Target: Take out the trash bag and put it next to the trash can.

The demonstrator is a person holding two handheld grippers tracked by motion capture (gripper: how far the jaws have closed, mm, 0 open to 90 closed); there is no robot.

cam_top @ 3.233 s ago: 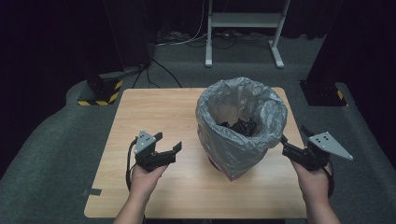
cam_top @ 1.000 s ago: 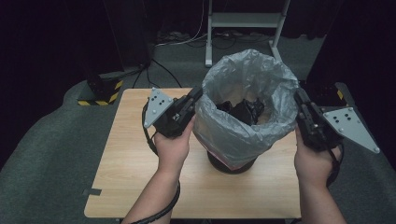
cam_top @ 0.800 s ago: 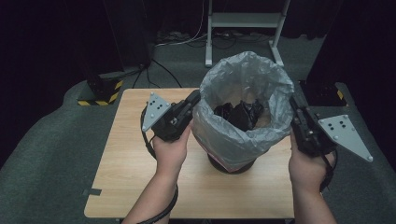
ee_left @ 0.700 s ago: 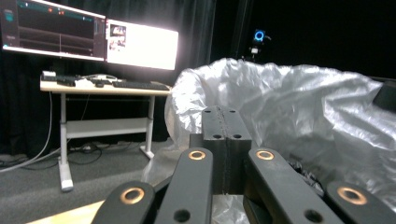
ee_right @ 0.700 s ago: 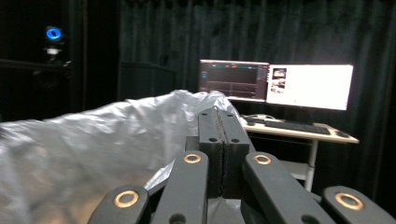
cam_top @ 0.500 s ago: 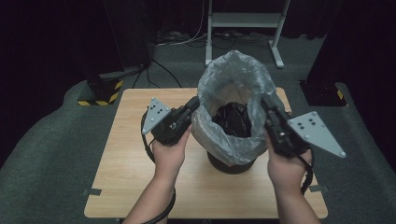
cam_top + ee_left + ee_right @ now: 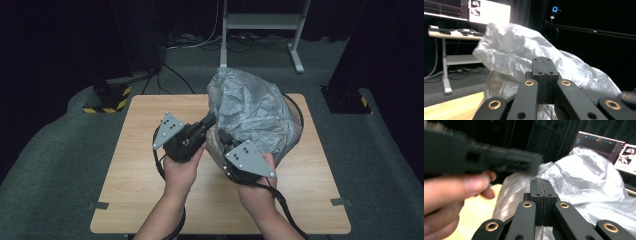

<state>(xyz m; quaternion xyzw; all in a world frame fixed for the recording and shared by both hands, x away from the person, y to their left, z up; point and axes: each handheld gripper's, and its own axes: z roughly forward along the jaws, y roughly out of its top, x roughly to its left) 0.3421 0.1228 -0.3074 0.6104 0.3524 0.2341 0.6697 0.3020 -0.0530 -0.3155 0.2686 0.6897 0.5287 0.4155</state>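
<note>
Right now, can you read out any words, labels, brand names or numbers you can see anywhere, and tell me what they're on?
No text can be read in these pictures.
The lit monitor behind the grey bag in the right gripper view: its contents are too small and blurred to read.
The bright screen in the left gripper view: washed out, nothing legible.
The yellow and black hazard stripes on the floor stand: a pattern, not words.

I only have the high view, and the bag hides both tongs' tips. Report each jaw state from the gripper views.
Observer: In the left gripper view, the left tongs have their jaws pressed flat together, with the grey bag beyond them.
Operator: Now the right one.
Observer: The right tongs are shut too, with no film showing between the jaws.
Operator: Tell me what stands behind the bag.
Observer: A lit monitor above a desk.
</note>
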